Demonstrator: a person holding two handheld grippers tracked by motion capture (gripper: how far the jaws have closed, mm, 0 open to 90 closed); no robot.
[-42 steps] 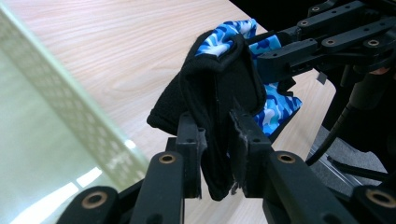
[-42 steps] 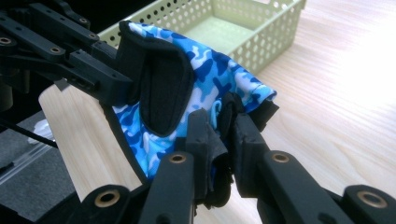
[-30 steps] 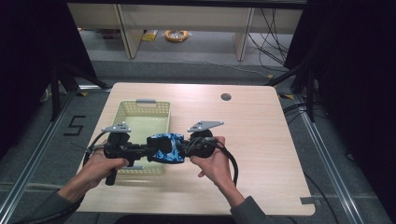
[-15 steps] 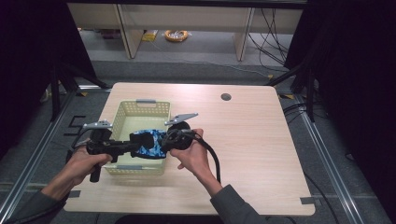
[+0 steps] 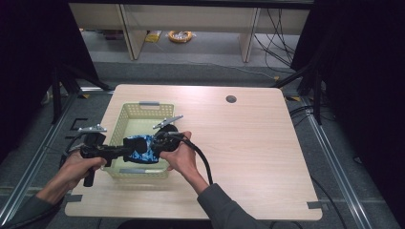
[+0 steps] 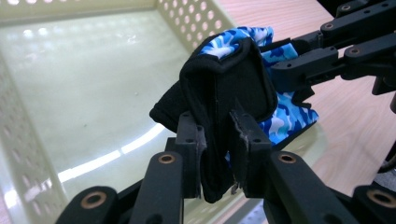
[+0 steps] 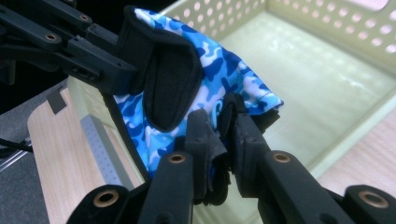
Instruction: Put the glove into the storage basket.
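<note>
High view: pale wooden table (image 5: 258, 152) on grey floor (image 5: 210, 71), dark curtains (image 5: 363, 57) flanking.

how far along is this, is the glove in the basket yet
Not yet. Done: the glove is off the table, pinched at opposite ends by the left gripper and right gripper. In hand: it hangs between them over the near part of the basket, above the floor rather than resting on it. Left, as it looks: lower it in, open both grippers and pull them clear.
</note>
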